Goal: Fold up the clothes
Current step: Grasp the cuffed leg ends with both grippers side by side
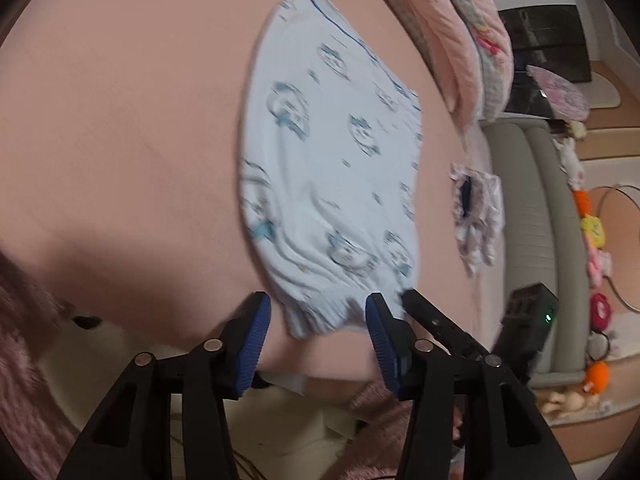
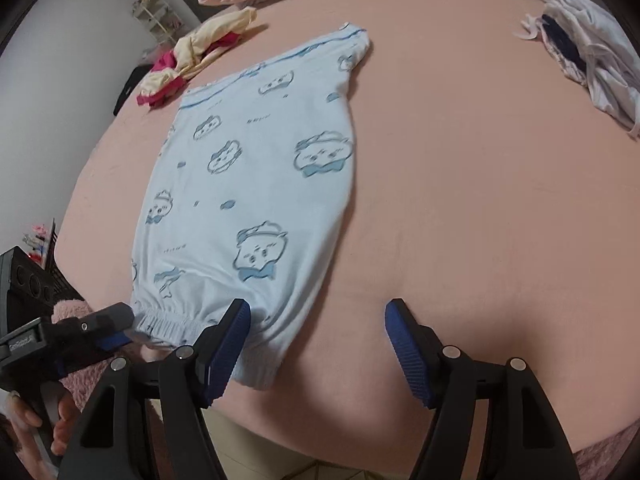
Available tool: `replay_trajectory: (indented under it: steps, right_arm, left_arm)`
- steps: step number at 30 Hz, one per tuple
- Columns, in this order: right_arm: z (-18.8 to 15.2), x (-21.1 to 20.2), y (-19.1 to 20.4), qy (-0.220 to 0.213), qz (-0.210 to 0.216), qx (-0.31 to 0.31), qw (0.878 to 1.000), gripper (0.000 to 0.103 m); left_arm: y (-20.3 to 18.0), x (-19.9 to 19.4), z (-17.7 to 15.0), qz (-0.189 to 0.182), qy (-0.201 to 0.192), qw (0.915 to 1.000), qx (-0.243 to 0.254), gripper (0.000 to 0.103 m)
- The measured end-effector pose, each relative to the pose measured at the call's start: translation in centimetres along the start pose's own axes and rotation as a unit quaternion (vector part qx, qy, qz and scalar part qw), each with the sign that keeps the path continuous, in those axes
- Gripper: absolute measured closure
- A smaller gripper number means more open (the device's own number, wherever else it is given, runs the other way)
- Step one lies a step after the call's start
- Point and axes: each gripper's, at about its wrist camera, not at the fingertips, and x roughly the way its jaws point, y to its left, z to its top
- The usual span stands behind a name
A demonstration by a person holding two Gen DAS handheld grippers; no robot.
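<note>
Bed (image 2: pixel 460 168): pink sheet, evenly lit. Quilt (image 1: pixel 452 28): pink, bunched along far edge. Headboard (image 1: pixel 532 208): grey, padded. Wall (image 2: pixel 68 52): plain pale grey. Small shelf rack (image 2: pixel 154 14): against wall.

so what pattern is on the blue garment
Darker blue cartoon faces on the pale blue garment, clearest in right wrist view.

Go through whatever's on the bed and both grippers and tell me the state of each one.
Light blue garment: flat on the sheet, folded lengthwise, elastic cuff nearest.
Left gripper: open, cuff between its jaws.
Right gripper: open, over the garment's near corner.
Yellow and pink clothes: crumpled heap.
White garment: crumpled, unfolded.
</note>
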Motion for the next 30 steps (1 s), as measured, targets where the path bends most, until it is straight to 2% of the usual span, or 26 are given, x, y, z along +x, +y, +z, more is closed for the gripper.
replay_trajectory:
  steps: [4,5,9,11,12,13,15,18,21,25,28,30]
  right_arm:
    - [-0.6,-0.3,-0.3,0.019,0.068,0.025,0.997,0.039]
    - [-0.8,-0.2,-0.3,0.019,0.065,0.024,0.997,0.039]
    - [0.6,1.2,0.0,-0.001,0.084,0.041,0.996,0.037]
    - [0.6,0.9,-0.2,-0.006,0.082,0.047,0.995,0.059]
    - [0.4,0.8,-0.2,-0.006,0.083,0.046,0.995,0.080]
    - [0.2,1.0,-0.3,-0.003,0.093,0.049,0.994,0.083]
    - [-0.3,1.0,-0.9,-0.008,0.119,0.065,0.991,0.084]
    - [-0.3,1.7,-1.8,-0.003,0.142,0.080,0.987,0.084]
    - [0.3,2.5,-2.2,-0.005,0.162,0.097,0.982,0.084]
    - [0.8,2.6,-1.1,-0.007,0.141,0.077,0.987,0.083]
    - [1.0,2.3,0.6,-0.014,0.099,0.032,0.994,0.085]
    - [0.7,2.0,1.6,-0.024,0.074,0.013,0.997,0.088]
  left_arm:
    - [0.0,0.2,-0.2,-0.029,-0.021,0.9993,-0.007,0.058]
    - [0.3,0.3,-0.1,-0.042,-0.031,0.9985,-0.016,0.058]
    - [0.8,1.7,0.3,-0.048,-0.031,0.9978,-0.034,0.058]
    - [0.4,1.5,0.1,-0.044,-0.036,0.9982,-0.021,0.060]
    - [0.4,1.4,-0.1,-0.039,-0.041,0.9983,-0.016,0.065]
    - [0.3,1.2,-0.3,-0.034,-0.046,0.9983,-0.012,0.076]
    - [1.2,1.0,-0.7,-0.060,-0.050,0.9966,-0.025,0.077]
    - [2.2,1.9,-0.3,-0.089,-0.036,0.9939,-0.056,0.076]
    - [2.5,2.5,0.2,-0.085,-0.031,0.9939,-0.063,0.076]
    - [1.4,2.7,0.0,-0.053,-0.042,0.9972,-0.031,0.075]
    - [0.8,2.7,0.2,-0.038,-0.036,0.9986,-0.010,0.076]
    - [0.6,2.4,0.0,-0.032,-0.041,0.9986,0.001,0.080]
